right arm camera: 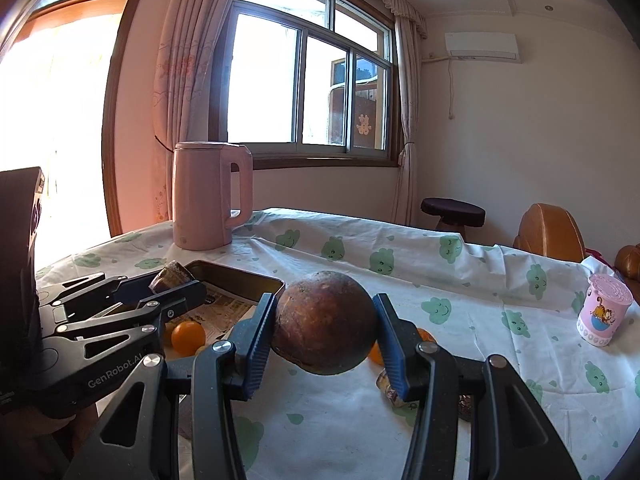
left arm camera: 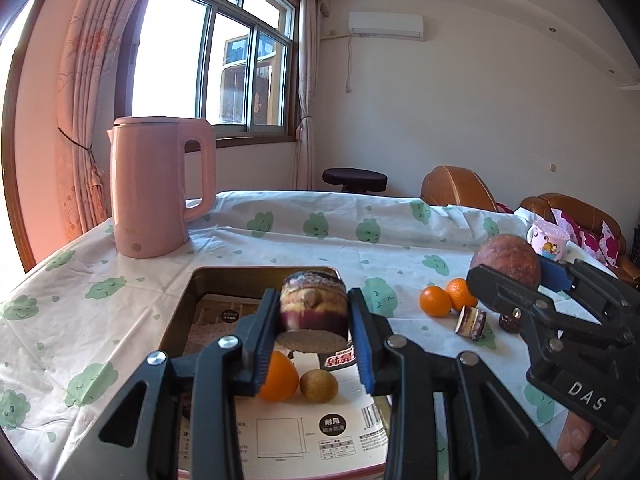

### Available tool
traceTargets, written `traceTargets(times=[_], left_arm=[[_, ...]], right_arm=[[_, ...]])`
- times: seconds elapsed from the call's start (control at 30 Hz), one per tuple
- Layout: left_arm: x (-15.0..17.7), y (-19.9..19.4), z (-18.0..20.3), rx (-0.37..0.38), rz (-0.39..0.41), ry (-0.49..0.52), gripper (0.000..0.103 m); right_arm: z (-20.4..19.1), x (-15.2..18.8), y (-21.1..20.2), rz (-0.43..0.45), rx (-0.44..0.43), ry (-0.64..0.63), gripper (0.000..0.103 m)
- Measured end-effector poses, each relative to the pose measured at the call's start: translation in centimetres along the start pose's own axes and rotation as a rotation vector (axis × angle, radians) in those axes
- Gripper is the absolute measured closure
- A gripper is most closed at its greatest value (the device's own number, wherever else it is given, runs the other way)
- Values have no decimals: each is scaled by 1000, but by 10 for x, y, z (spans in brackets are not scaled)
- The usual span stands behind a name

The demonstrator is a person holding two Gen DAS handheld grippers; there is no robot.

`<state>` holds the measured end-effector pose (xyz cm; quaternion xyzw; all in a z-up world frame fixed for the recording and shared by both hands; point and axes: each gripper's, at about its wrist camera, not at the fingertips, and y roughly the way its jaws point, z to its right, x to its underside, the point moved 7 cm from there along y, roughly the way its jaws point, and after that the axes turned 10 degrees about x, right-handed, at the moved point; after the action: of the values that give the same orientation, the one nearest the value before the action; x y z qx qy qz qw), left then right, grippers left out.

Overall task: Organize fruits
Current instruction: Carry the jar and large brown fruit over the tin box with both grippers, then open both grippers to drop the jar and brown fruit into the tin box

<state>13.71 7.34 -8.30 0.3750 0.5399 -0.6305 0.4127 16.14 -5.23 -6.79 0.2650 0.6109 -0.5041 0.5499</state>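
Note:
My left gripper (left arm camera: pixel 314 320) is shut on a short purple-banded sugarcane piece (left arm camera: pixel 313 308), held above a metal tray (left arm camera: pixel 182 312). In the tray, on printed paper, lie an orange (left arm camera: pixel 278 376) and a small brown fruit (left arm camera: pixel 319 386). My right gripper (right arm camera: pixel 326 332) is shut on a round brown fruit (right arm camera: pixel 326 322), held over the tablecloth to the right of the tray (right arm camera: pixel 240 280). Two small oranges (left arm camera: pixel 436 301) and another sugarcane piece (left arm camera: pixel 472 322) lie on the cloth under the right gripper (left arm camera: pixel 516 276). In the right wrist view the left gripper (right arm camera: pixel 172 284) shows at the left.
A pink kettle (left arm camera: pixel 160 188) stands at the table's far left corner. A pink cartoon cup (right arm camera: pixel 604 312) stands near the right edge. A small dark thing (left arm camera: pixel 509 323) lies by the sugarcane piece. Beyond the table are a stool (right arm camera: pixel 452 208) and brown chairs (left arm camera: pixel 456 188).

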Motion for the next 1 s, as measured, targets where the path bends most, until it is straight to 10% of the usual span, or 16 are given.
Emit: traceTargets(times=[1.0], left_arm=[[7,1,-61,-104,-75,-69,67]], right_arm=[[-77,5,28,-57,-118,-87,52]])
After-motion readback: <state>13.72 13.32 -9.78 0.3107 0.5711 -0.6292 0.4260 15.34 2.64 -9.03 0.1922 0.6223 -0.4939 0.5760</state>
